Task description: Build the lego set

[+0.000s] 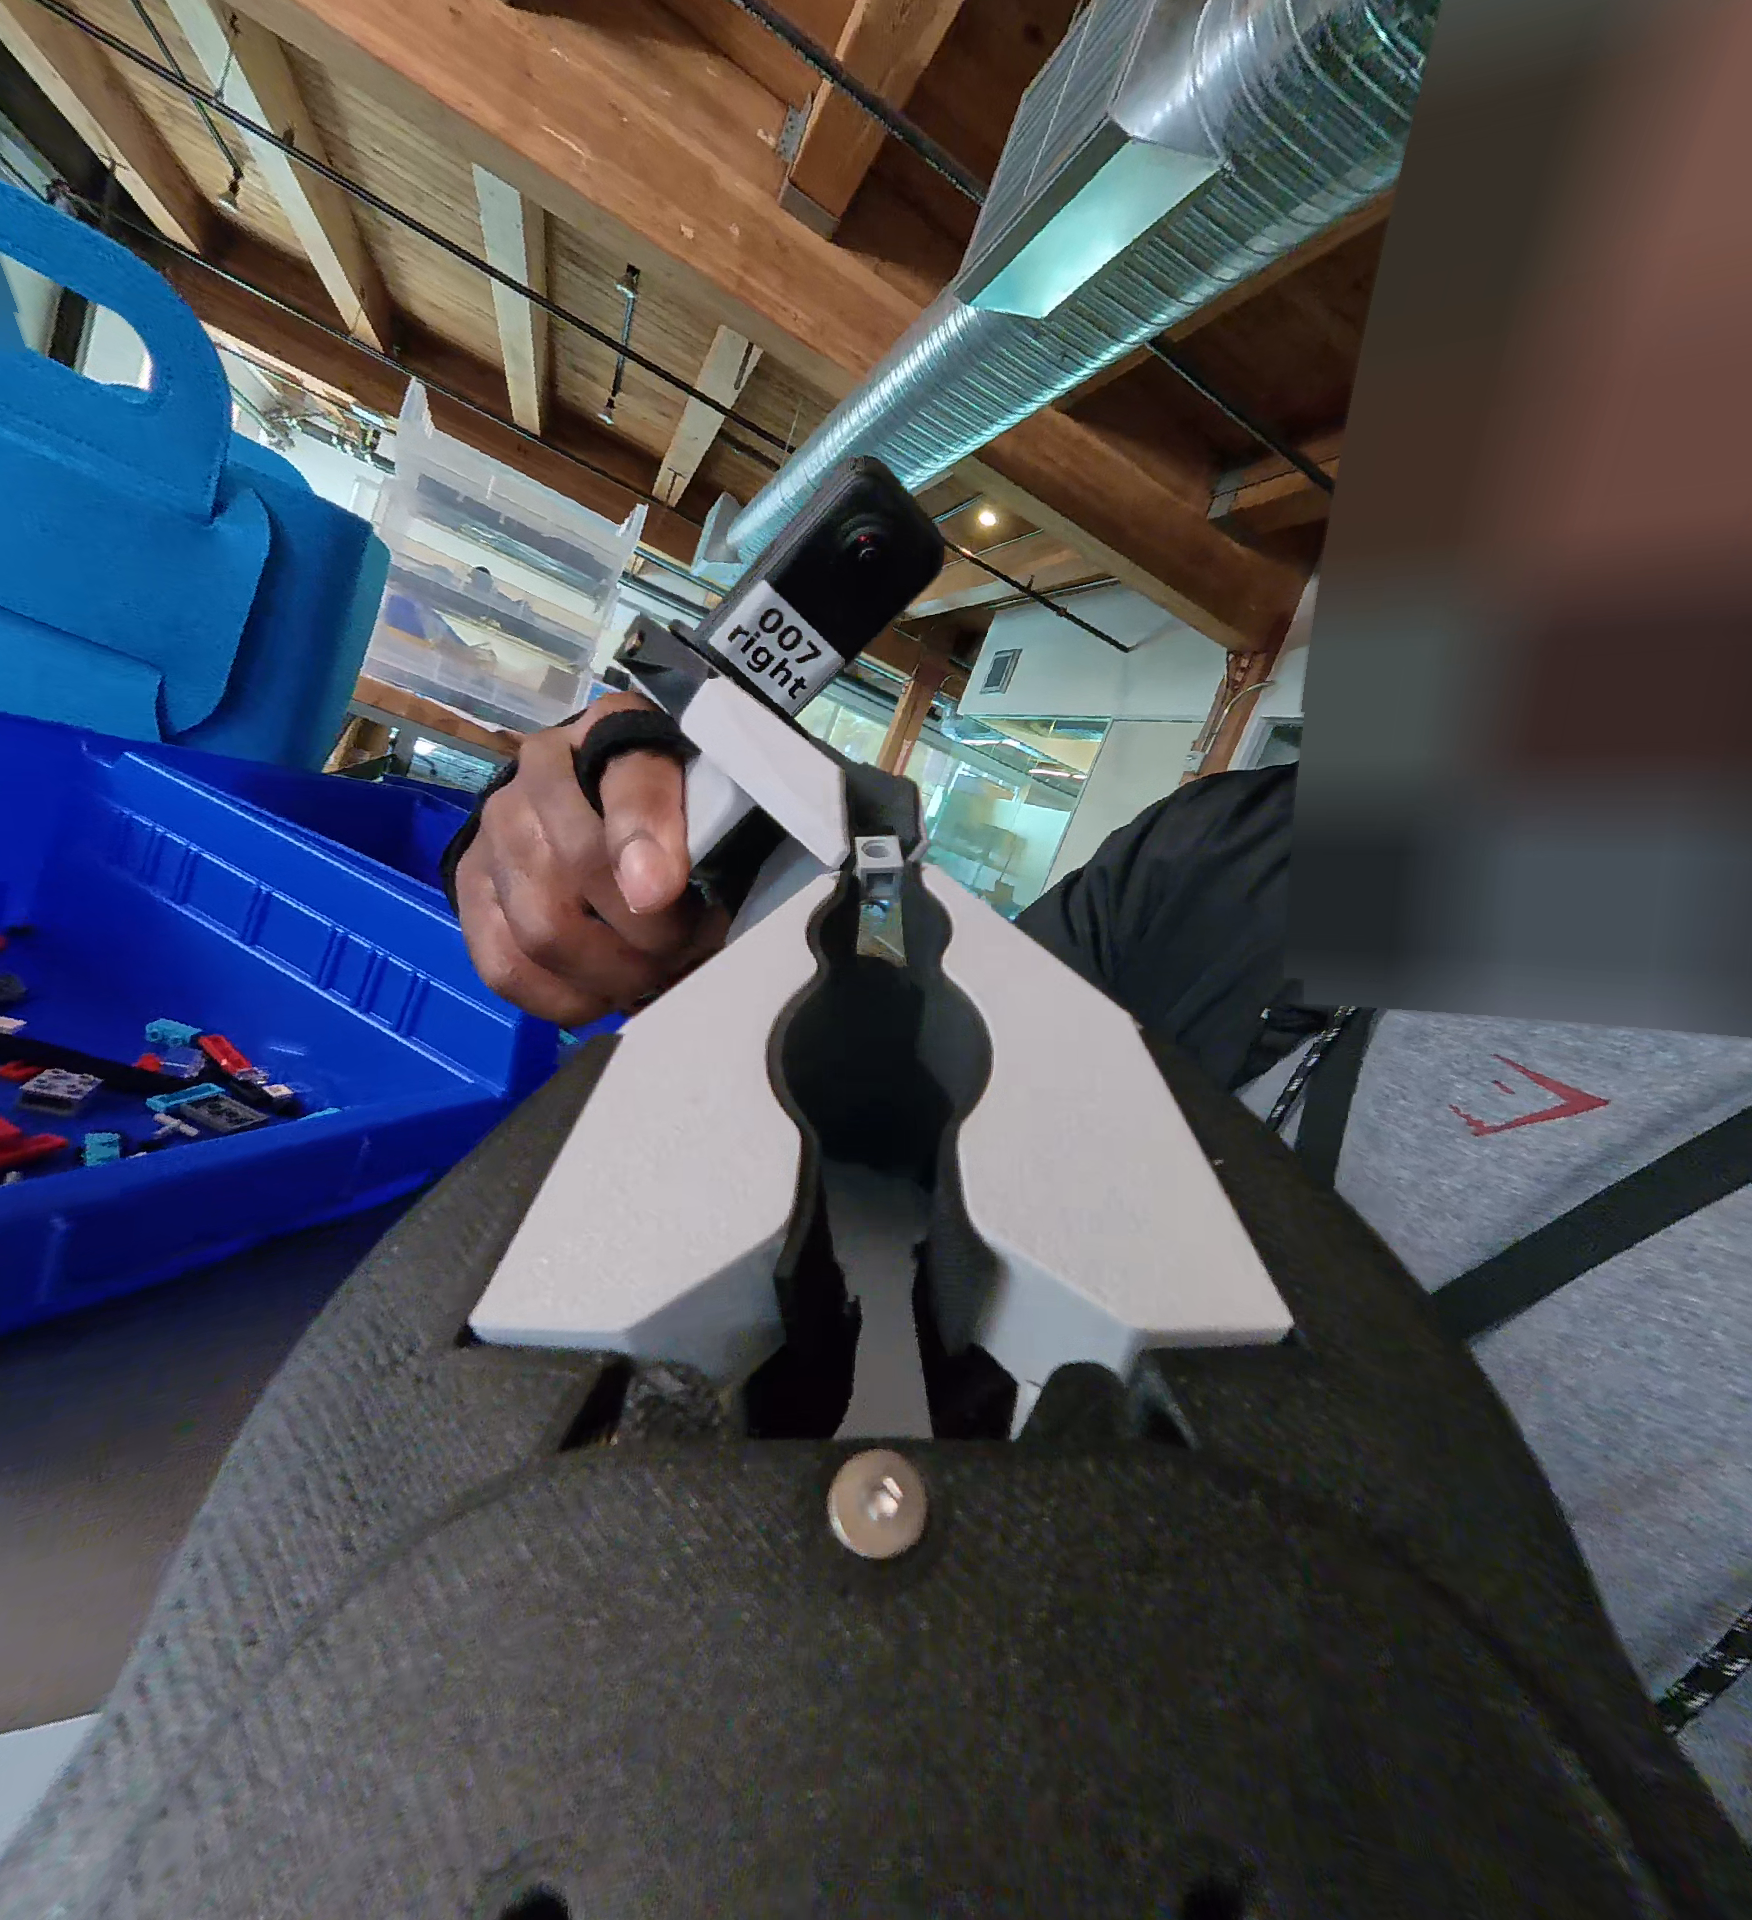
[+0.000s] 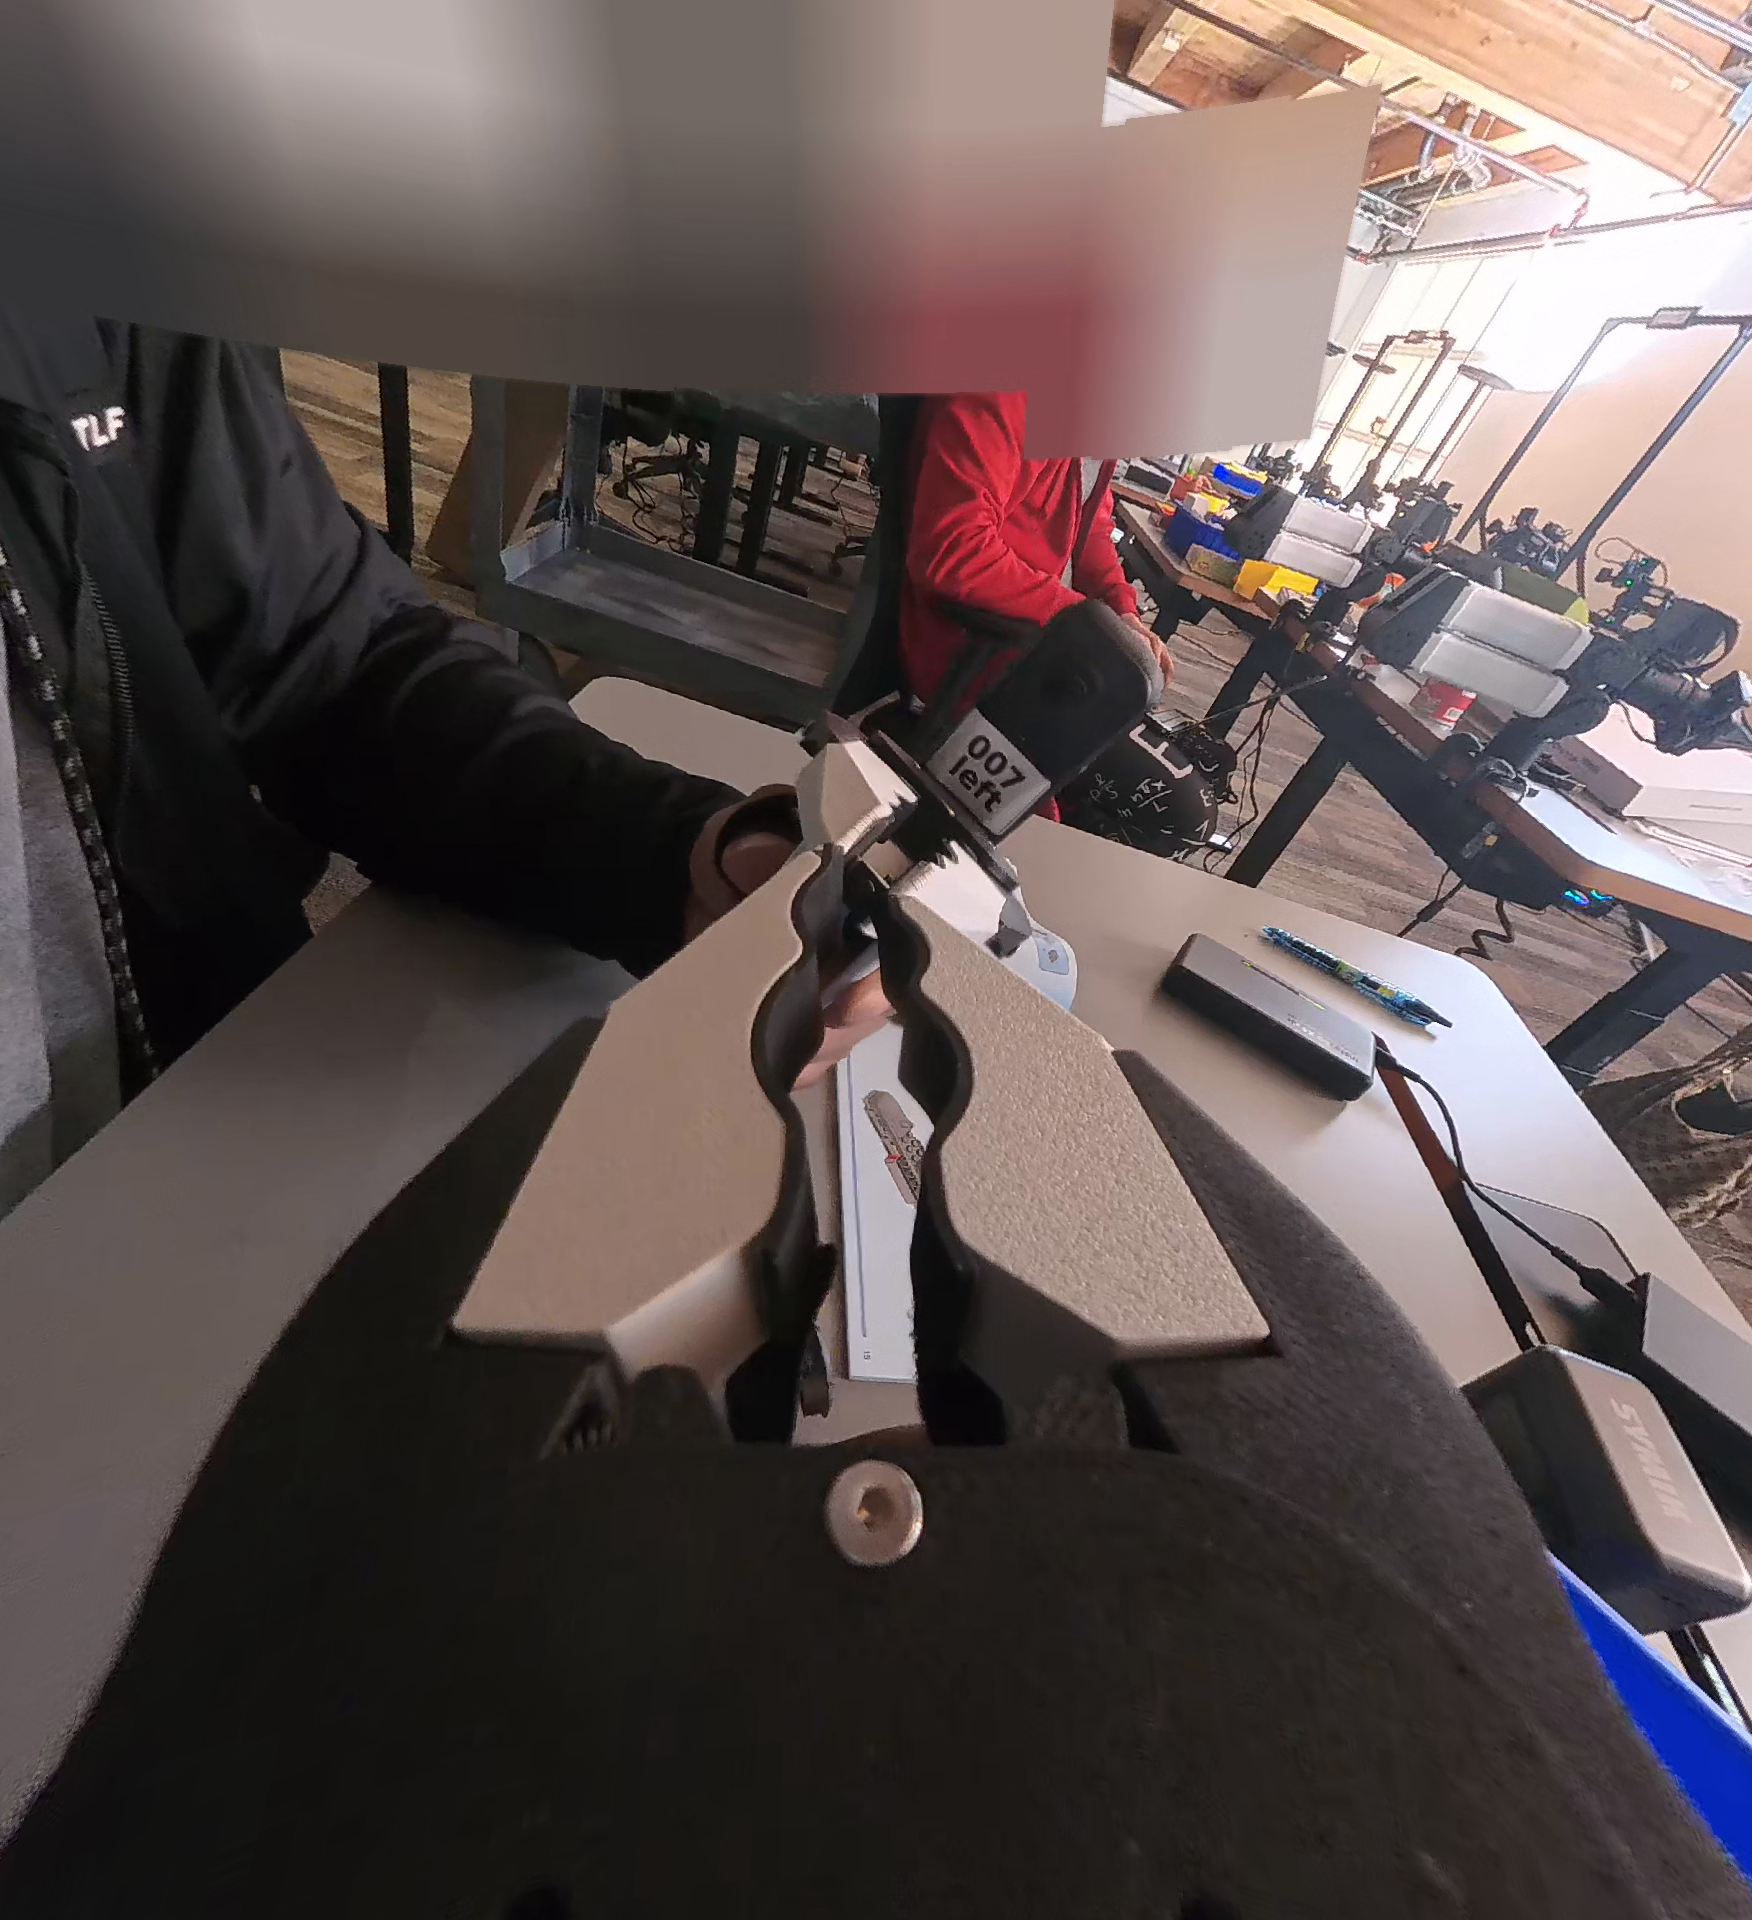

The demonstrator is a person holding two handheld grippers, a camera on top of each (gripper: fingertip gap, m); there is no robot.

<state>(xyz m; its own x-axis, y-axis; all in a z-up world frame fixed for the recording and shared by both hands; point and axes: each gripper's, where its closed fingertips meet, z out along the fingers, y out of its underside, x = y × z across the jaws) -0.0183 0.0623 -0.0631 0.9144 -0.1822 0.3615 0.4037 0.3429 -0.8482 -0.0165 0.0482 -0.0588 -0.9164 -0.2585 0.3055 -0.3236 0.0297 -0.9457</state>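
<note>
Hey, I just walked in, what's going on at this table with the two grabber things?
A person is building a lego set with a handheld gripper in each hand. The left gripper is shut on a small grey lego piece, held up in the air tip to tip with the right gripper. What the right one holds cannot be made out. Loose pieces lie in a blue tray, and an instruction sheet lies on the table.

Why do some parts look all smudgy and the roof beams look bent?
Left wrist view: the wide lens bends the wooden ceiling beams; the smudgy patch was laid over afterwards to hide a person. Right wrist view: same kind of patch on top, and bright glare washes out the far wall.
</note>
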